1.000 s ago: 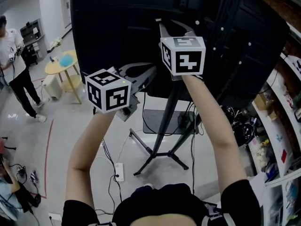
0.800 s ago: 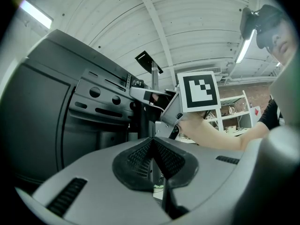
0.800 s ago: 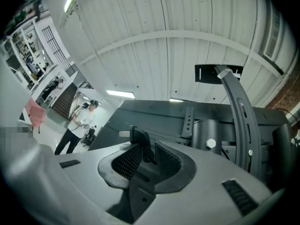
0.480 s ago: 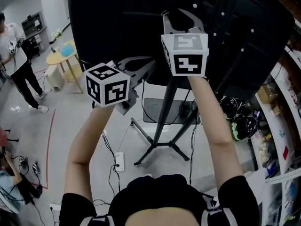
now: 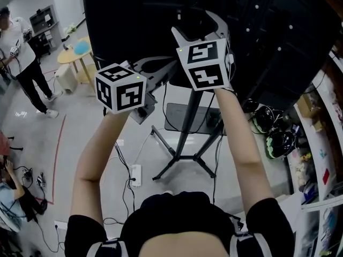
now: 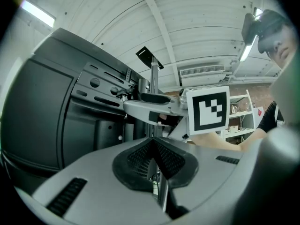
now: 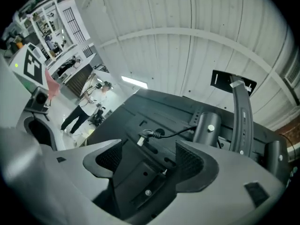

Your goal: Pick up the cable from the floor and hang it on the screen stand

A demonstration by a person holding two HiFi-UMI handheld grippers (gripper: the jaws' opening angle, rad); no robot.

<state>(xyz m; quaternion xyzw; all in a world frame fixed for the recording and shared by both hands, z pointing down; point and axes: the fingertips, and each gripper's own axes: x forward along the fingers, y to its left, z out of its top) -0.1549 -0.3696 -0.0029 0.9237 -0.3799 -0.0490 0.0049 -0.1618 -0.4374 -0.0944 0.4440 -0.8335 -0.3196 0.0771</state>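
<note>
A thin black cable with a small plug (image 7: 151, 135) lies against the back of the black screen (image 5: 134, 25) and runs right to a round part of the mount (image 7: 208, 125). My right gripper (image 7: 151, 157) is raised at the screen's back, also in the head view (image 5: 197, 25). Its jaws have just been opening and stand wide, nothing between the pads, the plug just beyond them. My left gripper (image 5: 169, 66) is held lower and to the left, its pads (image 6: 140, 156) pressed together on nothing. The stand's pole (image 5: 185, 127) runs down to splayed legs.
A person (image 5: 24, 52) stands at the far left beside a round yellow table (image 5: 75, 58). A power strip (image 5: 135, 175) and loose wires lie by the stand's feet. Helmets and coiled cables (image 5: 268, 127) sit at the right, below cluttered shelves (image 5: 321, 159).
The right gripper's jaws have spread wide apart and the gripper has rolled and dropped a little. The left gripper has hardly shifted.
</note>
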